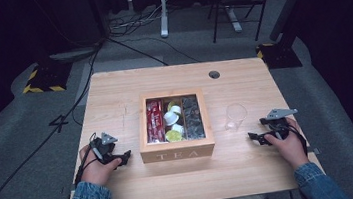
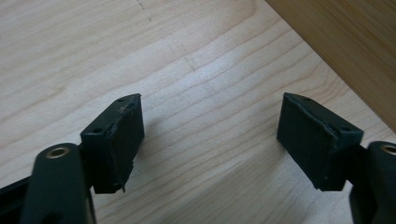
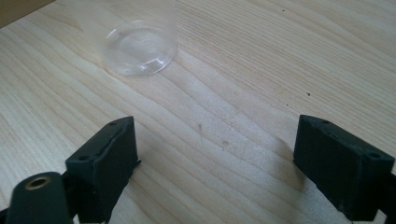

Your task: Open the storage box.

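Observation:
A wooden tea box [image 1: 177, 153] marked TEA stands open at the table's middle, with red packets [image 1: 155, 120], white and yellow capsules [image 1: 173, 122] and dark packets [image 1: 192, 118] in its three compartments. A clear plastic cup [image 1: 236, 117] stands upright to the box's right. My left gripper [image 1: 123, 157] rests low on the table just left of the box, open and empty. In the left gripper view its jaws [image 2: 210, 135] stand wide apart over bare wood, the box wall [image 2: 345, 42] at the upper right. My right gripper [image 1: 255, 137] lies right of the cup, open and empty; the cup [image 3: 140, 49] is ahead of its jaws [image 3: 217, 163].
The light wooden table [image 1: 114, 96] has a round cable hole [image 1: 214, 74] at its far side. Beyond it on the grey floor are cables, a desk leg [image 1: 163, 15] and a chair base [image 1: 235, 17]. A yellow-black striped foot [image 1: 41, 82] sits at the far left.

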